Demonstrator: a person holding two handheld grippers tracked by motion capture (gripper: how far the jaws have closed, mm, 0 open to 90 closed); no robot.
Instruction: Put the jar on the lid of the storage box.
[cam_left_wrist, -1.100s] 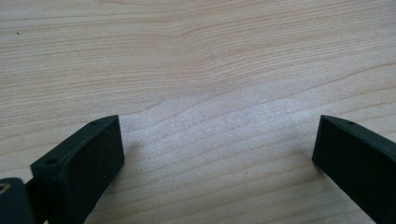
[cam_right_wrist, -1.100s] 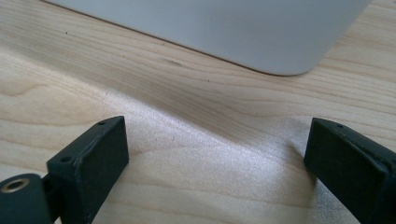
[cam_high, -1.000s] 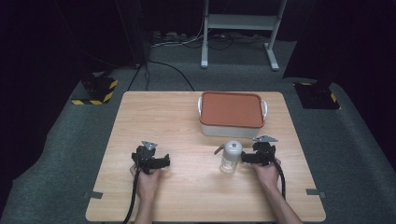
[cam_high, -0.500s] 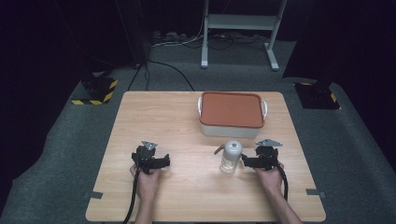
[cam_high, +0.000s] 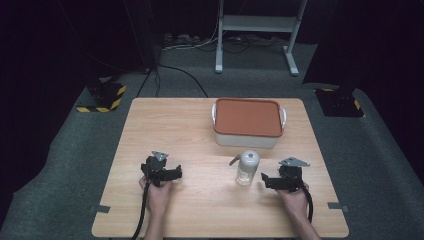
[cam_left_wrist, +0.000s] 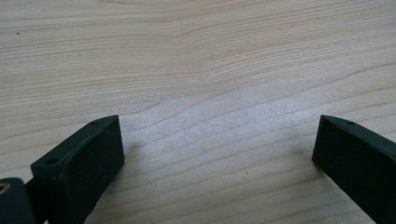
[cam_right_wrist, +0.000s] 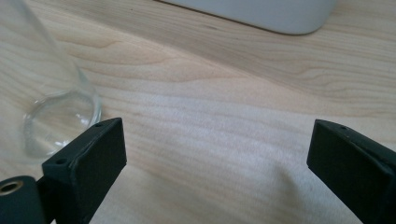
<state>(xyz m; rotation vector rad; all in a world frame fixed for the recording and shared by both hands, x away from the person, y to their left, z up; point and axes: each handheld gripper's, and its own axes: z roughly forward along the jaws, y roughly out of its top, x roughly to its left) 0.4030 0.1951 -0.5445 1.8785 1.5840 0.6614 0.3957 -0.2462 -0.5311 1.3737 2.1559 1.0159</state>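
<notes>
A clear glass jar with a grey metal lid and spout (cam_high: 246, 168) stands upright near the table's front middle; its glass base (cam_right_wrist: 51, 116) appears at the left of the right gripper view. My right gripper (cam_high: 266, 180) rests open on the wood just right of the jar, its jaws wide apart and apart from the glass. On the left side of the table my left gripper (cam_high: 176, 174) lies open, with bare wood between its fingers (cam_left_wrist: 88, 158).
A white container with a terracotta lid (cam_high: 248, 119) sits at the back of the wooden table (cam_high: 170, 130), behind the jar; its white wall (cam_right_wrist: 261, 14) shows at the top of the right gripper view. Dark carpet surrounds the table.
My right gripper has drawn back to the right, away from the jar, which stays standing. The left gripper has not moved.
</notes>
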